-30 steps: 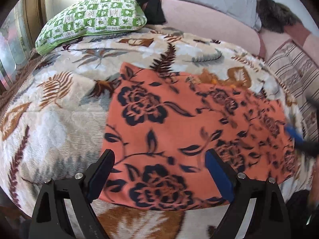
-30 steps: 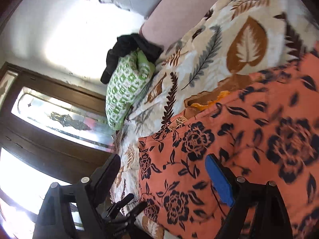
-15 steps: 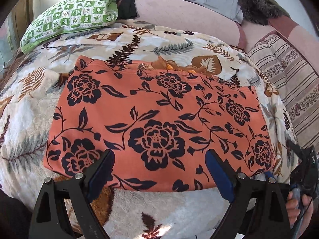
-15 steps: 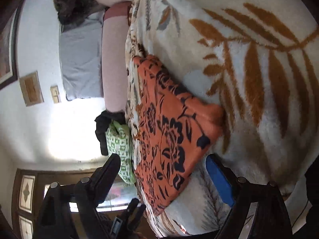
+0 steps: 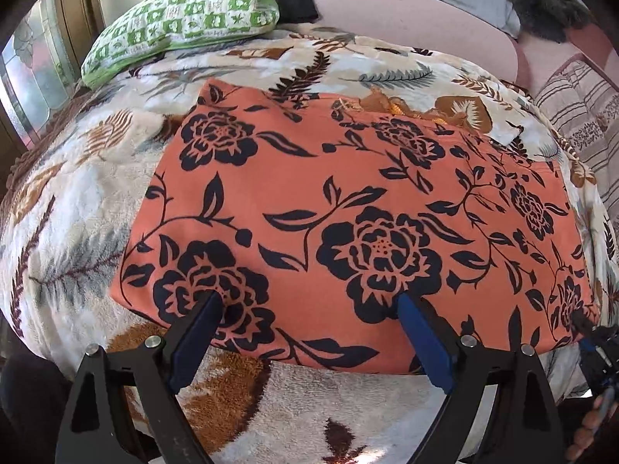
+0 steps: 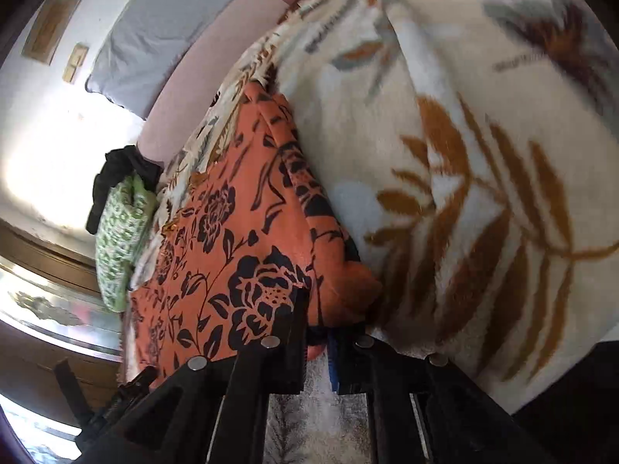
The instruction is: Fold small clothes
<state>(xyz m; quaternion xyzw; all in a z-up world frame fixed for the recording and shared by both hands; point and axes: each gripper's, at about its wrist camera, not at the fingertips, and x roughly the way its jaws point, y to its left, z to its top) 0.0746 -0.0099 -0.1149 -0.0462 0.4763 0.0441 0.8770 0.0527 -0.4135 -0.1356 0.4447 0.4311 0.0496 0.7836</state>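
Pinching one corner to start a fold.

Lying flat on the leafy blanket (image 5: 77,232), the orange flower cloth (image 5: 348,208). Squeezing its near corner with right gripper (image 6: 321,332) fingers pressed together; holding left gripper (image 5: 309,332) fingers spread wide above the front edge, probably getting ready to grab.

bare blanket (image 5: 69,208) lies left of the garment (image 5: 348,201); pillow (image 5: 182,19) blocks beyond.

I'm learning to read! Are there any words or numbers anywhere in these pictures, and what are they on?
No readable words or numbers anywhere.
Orange cloth with black flowers: only a pattern.
Green-and-white checked pillow: little pictures, no letters.
Two small tan plaques on the wall: too blurred to read.
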